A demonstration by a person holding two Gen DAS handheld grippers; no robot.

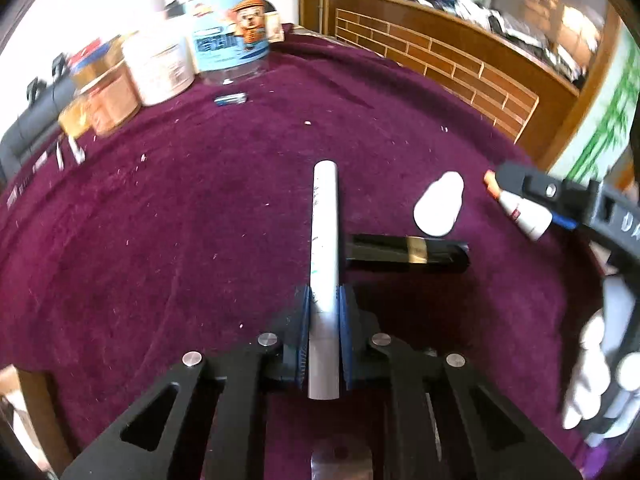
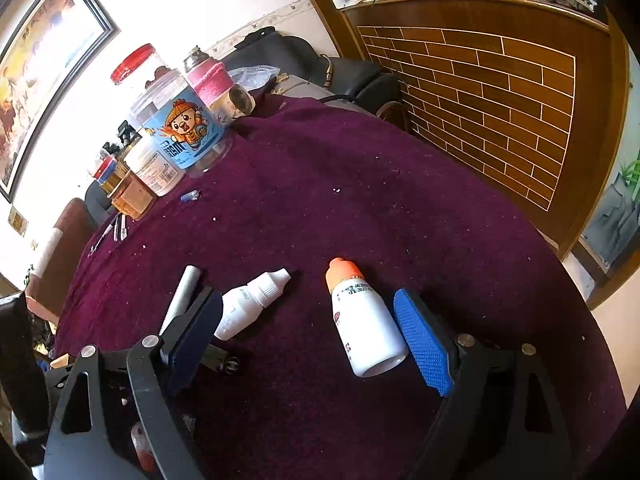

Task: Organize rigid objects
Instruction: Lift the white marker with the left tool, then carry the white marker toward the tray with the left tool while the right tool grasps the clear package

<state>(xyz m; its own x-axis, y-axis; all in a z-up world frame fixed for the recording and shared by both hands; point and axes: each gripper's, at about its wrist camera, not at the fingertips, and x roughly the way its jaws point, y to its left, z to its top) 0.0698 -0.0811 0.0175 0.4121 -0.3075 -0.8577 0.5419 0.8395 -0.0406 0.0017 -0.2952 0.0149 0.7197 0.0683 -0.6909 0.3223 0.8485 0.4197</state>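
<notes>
My left gripper is shut on a long white tube that points away from me over the purple tablecloth. A black tube with a gold band lies just right of it. A white dropper bottle lies further right, also in the right wrist view. My right gripper is open around a white bottle with an orange cap, which lies against the right blue pad. The white tube also shows in the right wrist view.
Several jars stand at the far left of the table: a blue cartoon-label jar, a white jar and amber jars. A small blue item lies near them. A wooden brick-pattern partition stands beyond the table's far edge.
</notes>
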